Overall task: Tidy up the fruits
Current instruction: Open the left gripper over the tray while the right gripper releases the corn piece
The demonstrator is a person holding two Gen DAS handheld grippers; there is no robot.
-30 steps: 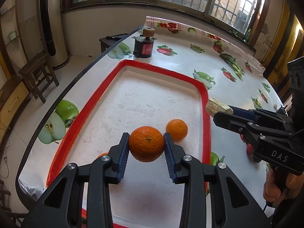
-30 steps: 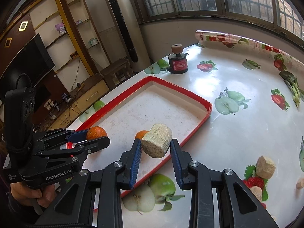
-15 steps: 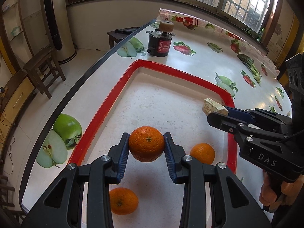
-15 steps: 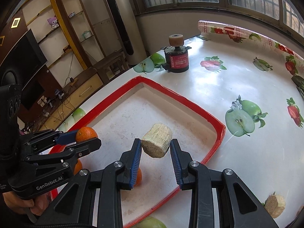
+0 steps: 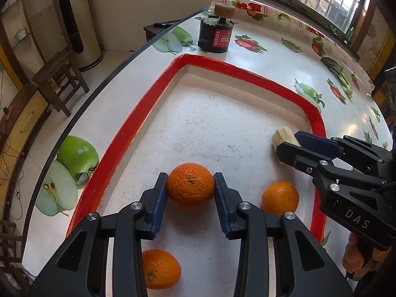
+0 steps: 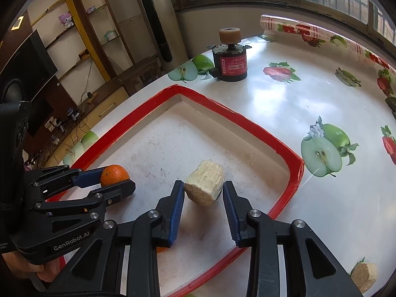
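My left gripper (image 5: 190, 193) is shut on an orange (image 5: 190, 185) and holds it low over the red-rimmed tray (image 5: 148, 113). Two more oranges lie in the tray: one to the right (image 5: 280, 198), one under the gripper (image 5: 160, 268). My right gripper (image 6: 203, 198) is shut on a pale cut sugarcane piece (image 6: 205, 185) over the tray's right half (image 6: 284, 148). The right gripper also shows in the left wrist view (image 5: 289, 143), and the left gripper with its orange (image 6: 114, 175) shows in the right wrist view.
A black and red motor with a tan wheel (image 5: 217, 32) stands beyond the tray's far end. Another sugarcane piece (image 6: 363, 274) lies on the fruit-print tablecloth right of the tray. The table's left edge (image 5: 74, 123) drops to the floor, where a wooden stool (image 5: 59, 79) stands.
Both grippers have moved forward over the tray and lower, each still holding its load. The two loose oranges now lie nearer the left gripper.
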